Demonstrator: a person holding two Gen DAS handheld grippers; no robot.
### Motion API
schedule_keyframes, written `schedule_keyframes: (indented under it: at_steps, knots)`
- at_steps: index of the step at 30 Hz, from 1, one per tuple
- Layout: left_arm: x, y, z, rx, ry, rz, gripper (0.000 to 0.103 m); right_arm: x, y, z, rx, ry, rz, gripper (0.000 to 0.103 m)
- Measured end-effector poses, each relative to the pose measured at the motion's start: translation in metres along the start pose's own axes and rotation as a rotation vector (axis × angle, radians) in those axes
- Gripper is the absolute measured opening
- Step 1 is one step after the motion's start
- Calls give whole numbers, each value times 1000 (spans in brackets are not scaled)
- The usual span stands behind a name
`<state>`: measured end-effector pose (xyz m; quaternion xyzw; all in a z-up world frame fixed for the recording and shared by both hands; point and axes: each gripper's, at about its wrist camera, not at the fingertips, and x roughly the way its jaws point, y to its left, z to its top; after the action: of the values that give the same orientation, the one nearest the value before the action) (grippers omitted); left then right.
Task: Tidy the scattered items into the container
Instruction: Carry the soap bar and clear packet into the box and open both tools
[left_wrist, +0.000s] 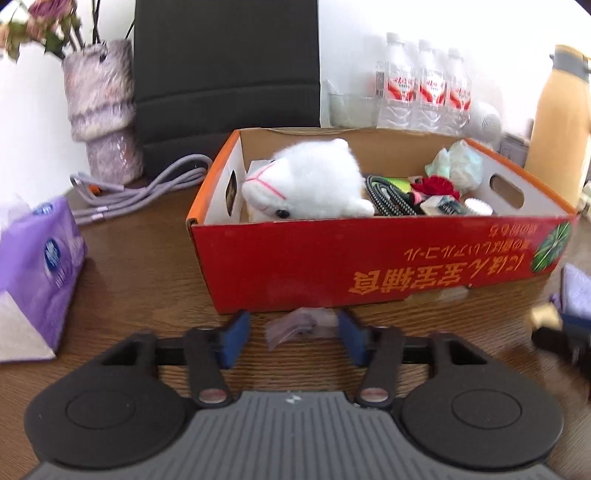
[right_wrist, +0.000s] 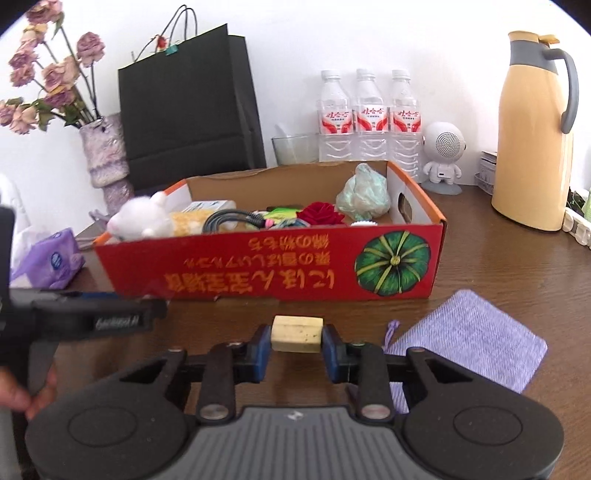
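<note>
My right gripper (right_wrist: 297, 338) pinches a pale block (right_wrist: 296, 333), likely soap or an eraser, squarely by its two ends. It looks light, stiff and perhaps slick, so a firm end grip suits it. The red box (right_wrist: 258, 269) stands just ahead of my jaws. My left gripper (left_wrist: 291, 332) is spread around a thin, crumpled pinkish wrapper (left_wrist: 295, 325), flimsy and easily crushed.

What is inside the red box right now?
In the red box: a white plush toy, a coiled dark cable, a red rose, a crumpled pale green cloth and a yellow-and-white packet. Whatever lies beneath them is covered.
</note>
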<state>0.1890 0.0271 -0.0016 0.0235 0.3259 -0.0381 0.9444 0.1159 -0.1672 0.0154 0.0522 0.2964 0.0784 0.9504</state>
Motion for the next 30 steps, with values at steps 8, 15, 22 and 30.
schedule_keyframes:
  at_steps: [8, 15, 22, 30]
  knots:
    - [-26, -6, -20, 24, -23, 24, 15, -17, 0, -11, -1, -28, 49, 29]
    - [-110, -20, -47, -12, -132, 6, 14, -49, 4, -21, -30, -64, 79, 29]
    - [-178, -60, -90, -21, -166, -71, 14, -111, 8, -52, -68, -166, 73, 29]
    - [-236, -92, -133, 33, -245, -65, 14, -181, -1, -97, -103, -295, 28, 29]
